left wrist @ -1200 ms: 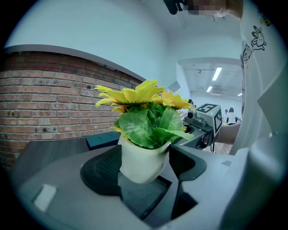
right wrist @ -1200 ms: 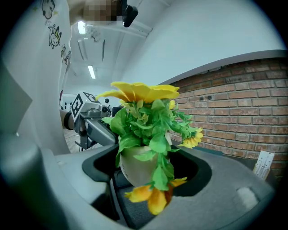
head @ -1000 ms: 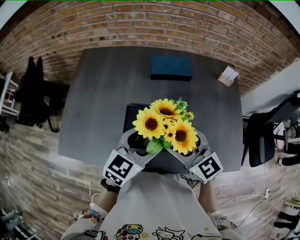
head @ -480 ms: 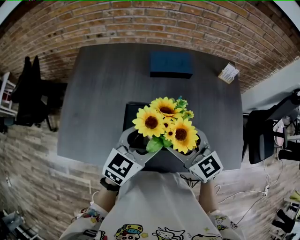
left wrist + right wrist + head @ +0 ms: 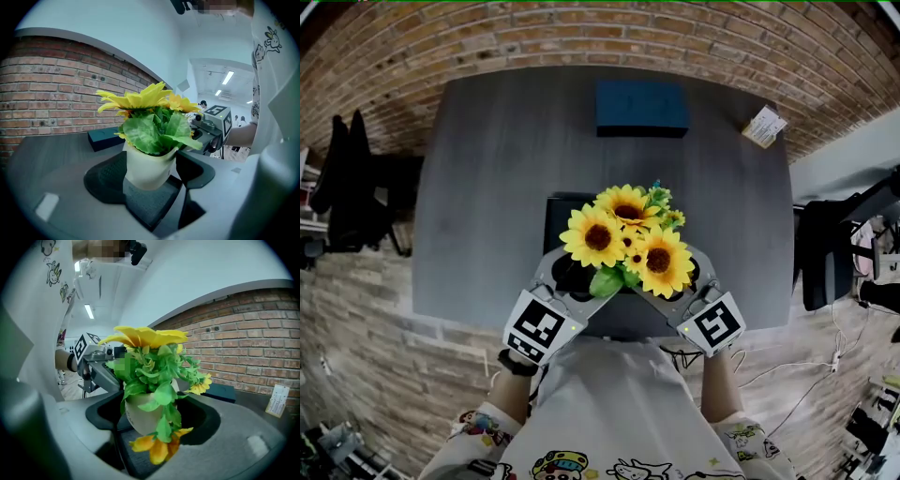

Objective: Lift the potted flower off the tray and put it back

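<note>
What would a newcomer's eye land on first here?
The bright yellow sunflowers in a white pot stand out first, at the near middle of the grey table. Next come the left gripper and right gripper, clasping that pot from either side at the dark tray. A blue box sits at the table's far edge.

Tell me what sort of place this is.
Probably an office or studio workroom: a brick wall behind a dark grey table, a black office chair beside it, and ceiling strip lights in an open room beyond.
</note>
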Demonstrator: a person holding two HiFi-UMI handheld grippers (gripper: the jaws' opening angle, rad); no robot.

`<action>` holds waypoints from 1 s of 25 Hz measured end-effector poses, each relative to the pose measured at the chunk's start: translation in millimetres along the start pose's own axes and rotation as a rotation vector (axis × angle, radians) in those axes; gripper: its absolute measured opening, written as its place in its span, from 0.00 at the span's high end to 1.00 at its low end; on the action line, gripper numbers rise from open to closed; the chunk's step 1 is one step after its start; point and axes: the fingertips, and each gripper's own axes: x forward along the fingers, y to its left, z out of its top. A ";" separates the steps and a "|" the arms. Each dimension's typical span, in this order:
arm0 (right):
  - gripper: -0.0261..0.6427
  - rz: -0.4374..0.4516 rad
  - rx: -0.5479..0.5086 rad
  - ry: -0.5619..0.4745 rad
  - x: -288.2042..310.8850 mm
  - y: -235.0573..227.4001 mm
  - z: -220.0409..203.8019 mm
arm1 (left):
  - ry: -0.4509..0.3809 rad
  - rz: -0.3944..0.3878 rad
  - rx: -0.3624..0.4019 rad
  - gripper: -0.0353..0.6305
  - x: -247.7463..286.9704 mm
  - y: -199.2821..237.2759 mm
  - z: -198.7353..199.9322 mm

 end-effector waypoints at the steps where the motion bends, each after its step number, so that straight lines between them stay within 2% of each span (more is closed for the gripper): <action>1: 0.44 0.000 0.002 0.006 2.6 -1.9 -3.1 | 0.006 -0.002 -0.002 0.43 2.6 2.6 -2.6; 15: 0.44 -0.006 0.094 0.055 23.4 -9.3 -59.7 | 0.094 -0.040 -0.059 0.43 32.0 17.7 -53.0; 25: 0.44 -0.011 0.120 0.079 30.0 -6.6 -99.4 | 0.137 -0.047 -0.048 0.43 46.8 18.5 -87.3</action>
